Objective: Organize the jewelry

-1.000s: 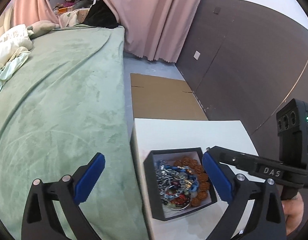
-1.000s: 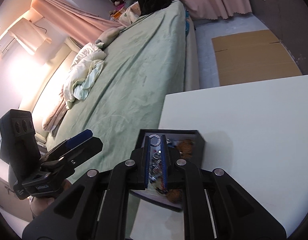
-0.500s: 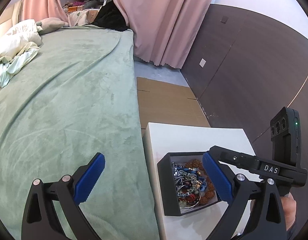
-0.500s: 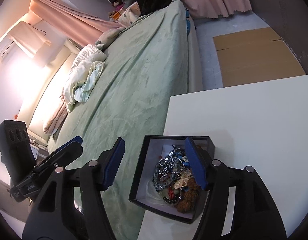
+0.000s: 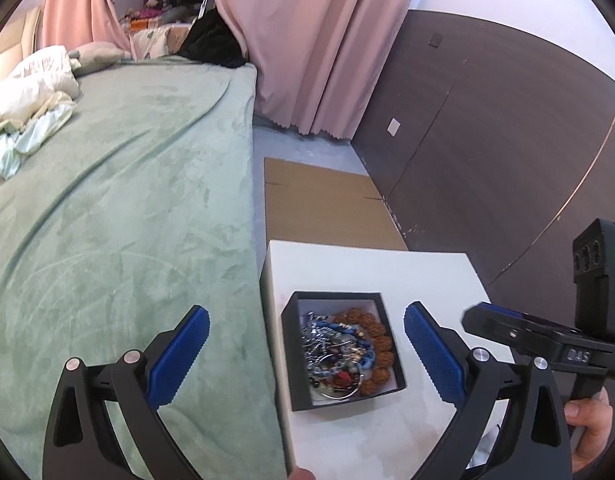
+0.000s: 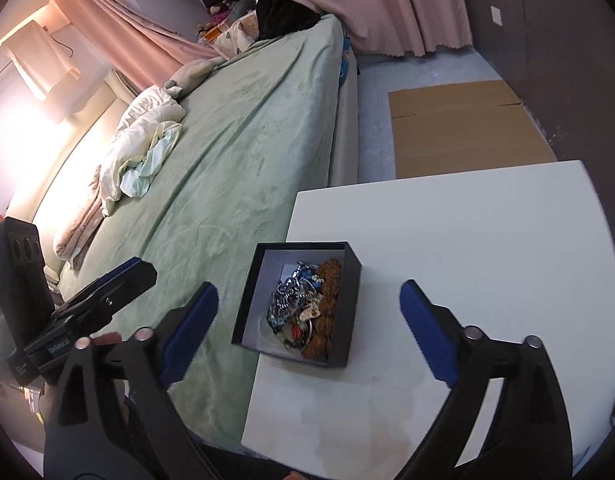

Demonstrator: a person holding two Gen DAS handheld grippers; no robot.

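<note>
"DAS" in pale letters on the right gripper (image 5: 507, 330) body, label on the left gripper (image 6: 119, 280) too blurred to read

The box (image 5: 341, 398) looks like matt black card with a pale paper lining. Inside it, shiny metal chains (image 5: 321, 344) lie against rough, knobbly brown beads (image 5: 381, 346). Under the box, the white surface (image 6: 487, 240) is smooth and matt. Beside the box, the bed (image 5: 119, 208) wears soft, plush green cloth.

- black square cardboard box (image 6: 349, 312), white inside
- tangled silver-and-blue chain jewelry (image 5: 331, 346)
- reddish-brown knobbly bead bracelet (image 5: 381, 350)
- plain white worktop (image 6: 487, 240)
- pale green plush bed blanket (image 5: 119, 216)
- dusty pink curtains (image 5: 307, 40)
- ridged blue fingers (image 6: 427, 338) on black frames
</note>
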